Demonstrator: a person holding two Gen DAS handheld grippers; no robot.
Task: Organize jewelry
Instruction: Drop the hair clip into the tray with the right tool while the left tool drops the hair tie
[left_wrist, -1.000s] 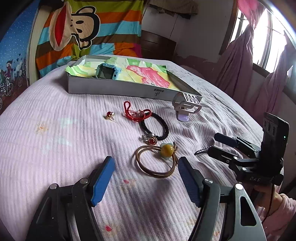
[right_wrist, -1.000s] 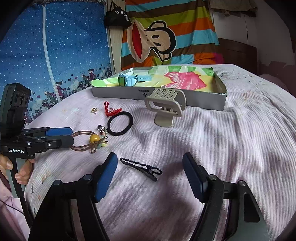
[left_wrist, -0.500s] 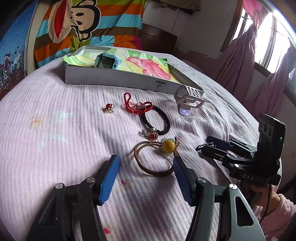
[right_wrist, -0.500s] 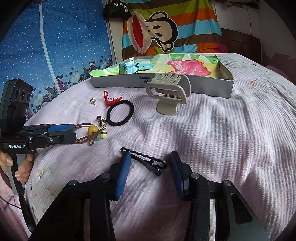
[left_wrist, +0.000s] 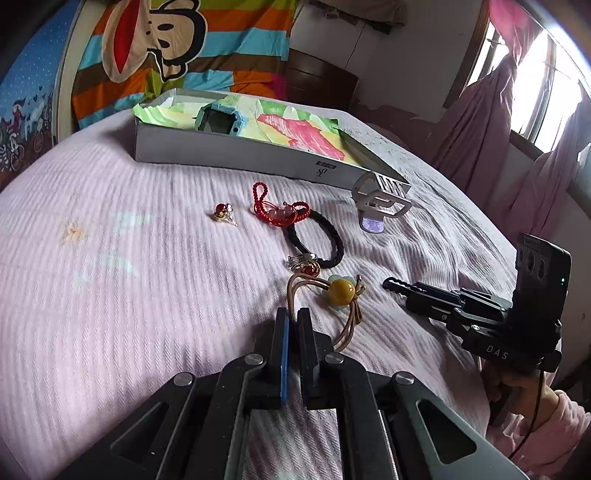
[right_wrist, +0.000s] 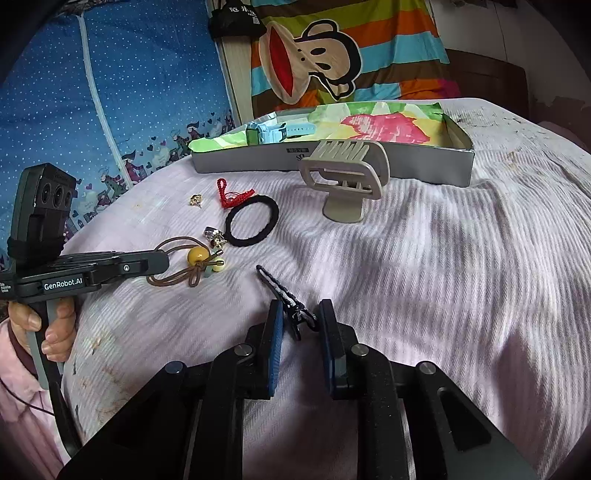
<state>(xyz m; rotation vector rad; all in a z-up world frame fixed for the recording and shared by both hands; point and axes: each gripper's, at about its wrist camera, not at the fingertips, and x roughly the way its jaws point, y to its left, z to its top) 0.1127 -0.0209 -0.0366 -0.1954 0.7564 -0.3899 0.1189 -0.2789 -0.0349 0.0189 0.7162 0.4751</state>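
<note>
My left gripper (left_wrist: 291, 317) is shut on the near loop of the brown cord hair tie (left_wrist: 341, 290) with a yellow bead, which lies on the pink bedspread. The right wrist view shows the same grip (right_wrist: 162, 260) on the hair tie (right_wrist: 195, 255). My right gripper (right_wrist: 300, 306) has its jaws pressed against the rear end of a black wavy hair clip (right_wrist: 280, 291), whose tip (left_wrist: 395, 286) sticks out ahead. A grey box (left_wrist: 229, 153) lined with coloured paper holds a blue watch (left_wrist: 218, 118) at the back.
A black elastic (left_wrist: 337, 245), a ring (left_wrist: 304, 264), a red beaded bracelet (left_wrist: 273, 212) and a red earring (left_wrist: 221, 214) lie between me and the box. A beige claw clip (right_wrist: 343, 173) stands by the box's front wall. A hand (right_wrist: 55, 332) holds the left gripper.
Both grippers went from wide open to shut. The left moved forward and clamped the brown hair tie's cord; the right moved in and clamped the black hair clip.
</note>
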